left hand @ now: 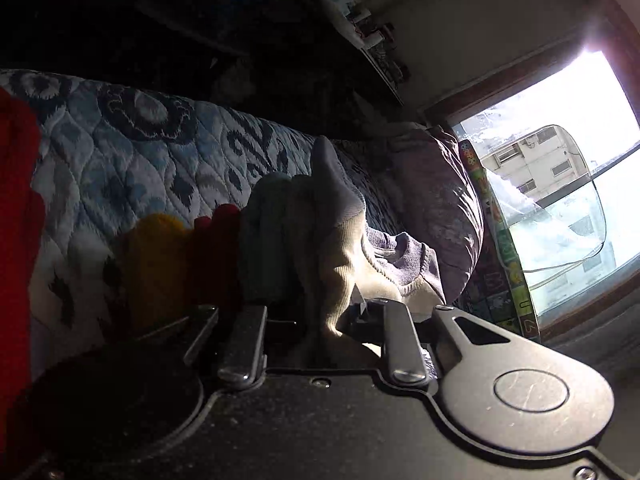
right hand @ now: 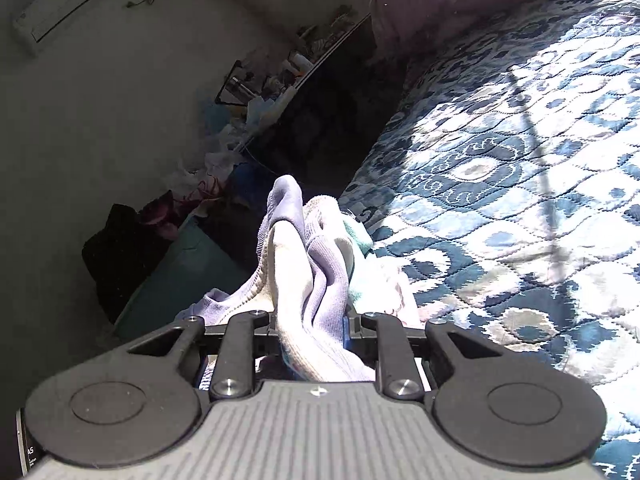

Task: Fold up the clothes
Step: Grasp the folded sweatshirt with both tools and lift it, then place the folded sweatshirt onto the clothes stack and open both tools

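One pale ribbed sock (right hand: 312,280) is being pinched by both tools above the blue patterned quilt (right hand: 500,184): the right gripper (right hand: 310,328) is clamping one end, the left gripper (left hand: 324,320) the other. Beside the quilt's edge, one mauve pillow (left hand: 436,208) is lying; no writing is reading clearly.

- Left matte black two-finger gripper (left hand: 320,320): round disc housings, flat linkage bars, silver screws.
- Right black two-finger gripper (right hand: 310,326): ribbed grey base plate, matching discs, silver screws.
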